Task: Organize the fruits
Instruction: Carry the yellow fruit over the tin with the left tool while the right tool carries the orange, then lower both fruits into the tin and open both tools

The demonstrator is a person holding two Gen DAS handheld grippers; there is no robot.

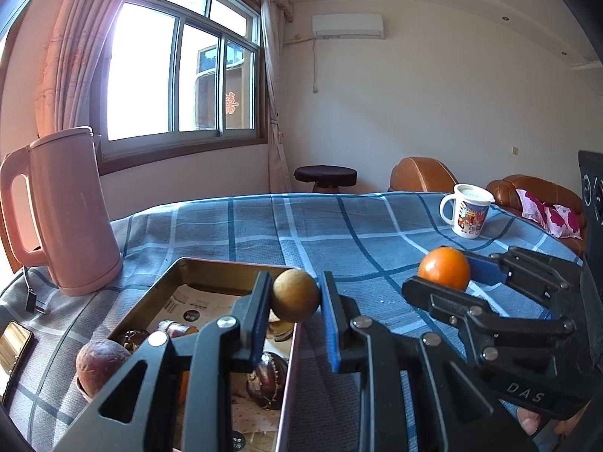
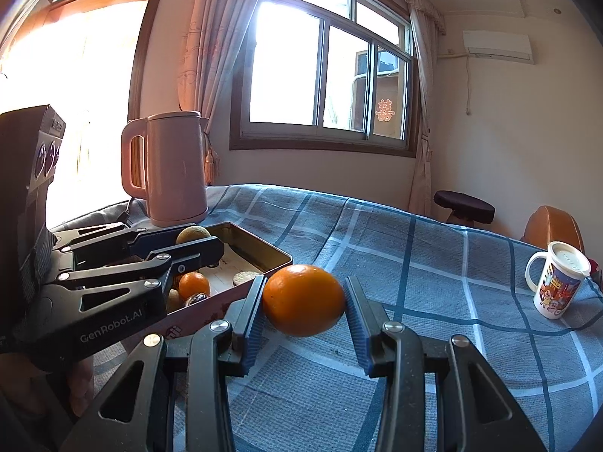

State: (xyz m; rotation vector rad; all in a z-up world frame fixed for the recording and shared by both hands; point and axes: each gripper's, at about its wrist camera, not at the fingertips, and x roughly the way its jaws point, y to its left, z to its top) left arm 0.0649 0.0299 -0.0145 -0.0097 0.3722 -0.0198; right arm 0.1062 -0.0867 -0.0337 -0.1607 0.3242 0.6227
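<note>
The left gripper [image 1: 296,295] is clamped on a small tan fruit [image 1: 295,295] and hangs right over the near edge of the open tin [image 1: 226,263] (so its drop lies almost straight below). The right gripper [image 2: 303,307] pinches an orange [image 2: 303,305] by its two ends, long axis running pad to pad, above the checked cloth [image 2: 433,263]. The tin lies to that orange's left, past the left gripper, so the left hand is the nearer one.

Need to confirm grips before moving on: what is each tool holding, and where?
Left tool pinches a brown round fruit across its sides, above the tin. Right tool pinches an orange at its ends.
</note>
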